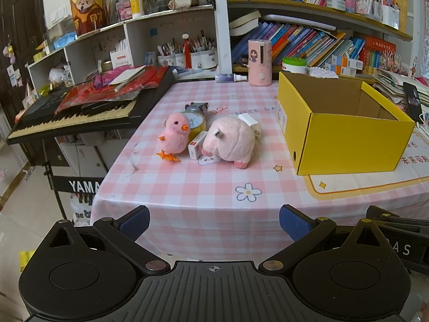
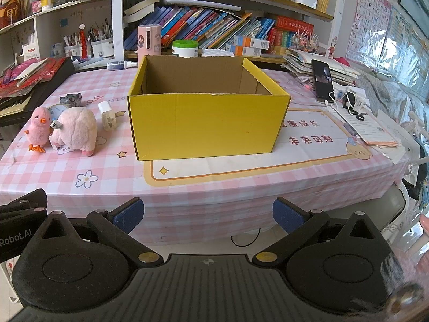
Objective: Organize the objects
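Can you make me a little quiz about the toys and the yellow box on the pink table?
1. True or false: the yellow box already has toys in it.
2. Which toy stands nearest the piano keyboard? A) the chick B) the plush pig C) the toy car
3. Fill in: both the left gripper and the right gripper have their jaws ____.

Key
1. False. The part of its inside that shows is bare.
2. A, the chick.
3. Open, with nothing between them.
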`<state>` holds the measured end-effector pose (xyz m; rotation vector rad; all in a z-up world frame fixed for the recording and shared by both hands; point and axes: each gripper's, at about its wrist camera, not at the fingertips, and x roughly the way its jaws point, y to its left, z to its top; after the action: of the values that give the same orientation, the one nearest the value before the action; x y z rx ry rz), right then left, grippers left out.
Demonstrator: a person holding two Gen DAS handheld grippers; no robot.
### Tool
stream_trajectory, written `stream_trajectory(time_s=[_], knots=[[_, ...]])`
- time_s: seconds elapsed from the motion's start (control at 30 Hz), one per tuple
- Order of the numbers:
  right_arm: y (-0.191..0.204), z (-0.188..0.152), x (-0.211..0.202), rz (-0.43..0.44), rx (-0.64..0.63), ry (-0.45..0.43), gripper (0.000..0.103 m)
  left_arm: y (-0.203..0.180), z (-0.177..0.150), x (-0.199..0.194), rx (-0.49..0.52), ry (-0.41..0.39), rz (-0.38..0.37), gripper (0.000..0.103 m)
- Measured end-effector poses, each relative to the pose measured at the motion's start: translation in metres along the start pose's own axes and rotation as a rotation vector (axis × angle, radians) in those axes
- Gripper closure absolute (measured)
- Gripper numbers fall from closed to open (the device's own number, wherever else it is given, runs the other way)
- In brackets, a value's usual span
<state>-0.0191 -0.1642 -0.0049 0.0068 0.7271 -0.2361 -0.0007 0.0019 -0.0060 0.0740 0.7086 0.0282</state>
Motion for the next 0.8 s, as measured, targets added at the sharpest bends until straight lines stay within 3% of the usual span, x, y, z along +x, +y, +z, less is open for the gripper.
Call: stream_trajectory(time_s=[0.8], knots=[[0.0033,0.0021,-0.0003,0.004,-0.002,0.021,0.000,-0.0035,0.0039,0.0011,0.017,0.008,0.003,0.000]])
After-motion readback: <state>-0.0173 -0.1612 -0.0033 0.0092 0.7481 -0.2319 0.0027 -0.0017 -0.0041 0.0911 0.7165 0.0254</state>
